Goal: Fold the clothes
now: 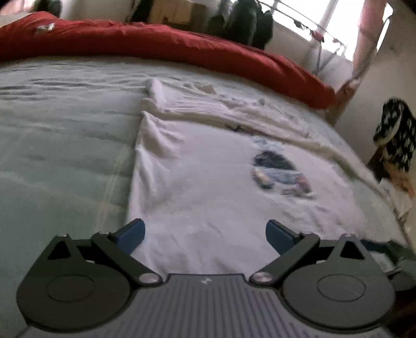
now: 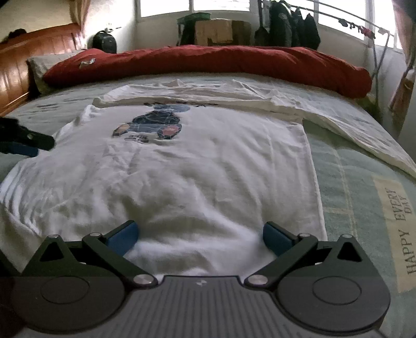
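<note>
A white T-shirt (image 2: 197,166) is seen spread flat on the bed (image 2: 348,187), centre of frame, print up. Both the left gripper (image 1: 205,234) and right gripper (image 2: 200,234) are held at its near hem, jaws apart, nothing clamped. A one-layer pinch could bunch the cloth. The hem under the grippers is hidden; the left view is blurred.

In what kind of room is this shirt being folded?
Most likely a bedroom: the white T-shirt lies on a bed with a red duvet, and jackets hang on a clothes rack by the window.
</note>
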Tool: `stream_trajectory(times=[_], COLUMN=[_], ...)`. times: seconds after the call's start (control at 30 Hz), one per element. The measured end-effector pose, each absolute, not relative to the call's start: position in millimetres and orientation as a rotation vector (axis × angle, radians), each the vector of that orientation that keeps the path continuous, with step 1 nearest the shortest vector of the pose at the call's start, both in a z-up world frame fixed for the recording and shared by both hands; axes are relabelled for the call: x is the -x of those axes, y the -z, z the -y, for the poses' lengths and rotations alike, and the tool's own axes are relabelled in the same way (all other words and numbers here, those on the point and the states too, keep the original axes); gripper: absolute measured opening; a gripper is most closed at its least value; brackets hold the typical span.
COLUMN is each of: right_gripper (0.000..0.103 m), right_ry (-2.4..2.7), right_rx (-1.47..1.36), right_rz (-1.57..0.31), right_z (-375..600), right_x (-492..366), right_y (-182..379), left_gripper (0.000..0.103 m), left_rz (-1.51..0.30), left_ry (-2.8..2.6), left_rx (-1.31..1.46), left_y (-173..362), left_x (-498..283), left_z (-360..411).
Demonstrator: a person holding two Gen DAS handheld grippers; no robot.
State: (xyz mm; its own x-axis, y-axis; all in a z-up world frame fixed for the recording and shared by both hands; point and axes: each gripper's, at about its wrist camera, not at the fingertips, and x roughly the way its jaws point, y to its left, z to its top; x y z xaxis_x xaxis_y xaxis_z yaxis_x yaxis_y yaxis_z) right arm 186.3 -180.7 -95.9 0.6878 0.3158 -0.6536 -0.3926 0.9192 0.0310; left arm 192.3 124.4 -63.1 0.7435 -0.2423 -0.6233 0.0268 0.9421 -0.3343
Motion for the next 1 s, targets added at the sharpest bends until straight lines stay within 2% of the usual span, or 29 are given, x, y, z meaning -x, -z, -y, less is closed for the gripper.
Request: stream_trajectory(times=[0.1,0.23,0.53,0.83,1.0], right_gripper=[0.103,0.103,0.103,0.103,0.103], right_ry=[-0.404,-0.402,-0.381,-0.384,-0.405], right_rx=[0.12,0.12,0.102,0.095,0.104], right_rz=[-0.703,-0.704,-0.715,-0.712,-0.692], right_z=[181.0,180.5,179.7,181.0,184.9], right_x=[-184.9,-183.9,-184.8,-183.8,-179.6], right_y=[94.8,94.4,95.7,96.1,97.5], left_gripper=[0.1,0.1,0.102,0.102,0.102], left_rz=[-0.699,-0.788,-0.785,-0.767,-0.72], left_ry=[0.173,0.131,0.089,0.049,0.084], left_rx=[0.302,0.174,0.085,0.113,0.074], left_y=[61.6,83.4,91.5,67.5,46.8], left_x=[-176.9,-175.2,-141.1,-109.1,-121.2], left_z=[-108.0,-85.1,-70.0,-64.5,-55.2])
